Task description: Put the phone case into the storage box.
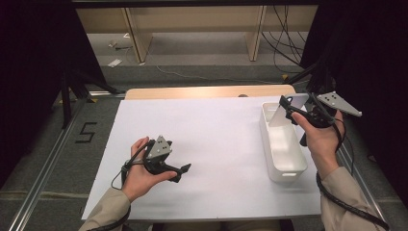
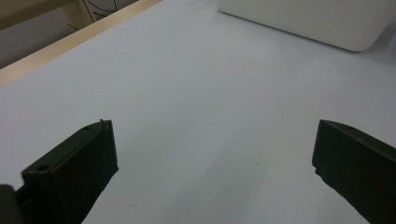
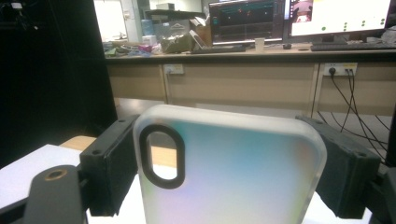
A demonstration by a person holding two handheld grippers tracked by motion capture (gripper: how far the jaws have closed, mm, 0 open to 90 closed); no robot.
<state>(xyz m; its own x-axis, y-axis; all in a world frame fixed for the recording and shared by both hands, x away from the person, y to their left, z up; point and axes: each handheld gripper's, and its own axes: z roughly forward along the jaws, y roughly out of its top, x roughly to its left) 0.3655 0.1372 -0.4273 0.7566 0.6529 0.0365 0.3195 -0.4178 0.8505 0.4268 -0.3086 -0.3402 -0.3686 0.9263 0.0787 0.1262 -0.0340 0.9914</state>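
Observation:
A translucent white phone case (image 1: 281,114) with an oval camera cutout is held upright above the far end of a white bin (image 1: 288,174). My right gripper (image 1: 291,107) is shut on it, and in the right gripper view the case (image 3: 233,172) stands between the two black pads (image 3: 112,163), gripped by its side edges. My left gripper (image 1: 182,173) rests low over the white table sheet (image 1: 216,139) at the near left. Its jaws stand wide apart with nothing between them (image 2: 212,154). The bin (image 2: 317,23) lies ahead of it.
The bin is long and narrow along the table's right side, and its inside looks bare. A wooden table edge (image 1: 207,91) runs along the far side. Black stands and cables flank the table. A desk with monitors (image 3: 299,18) stands far behind.

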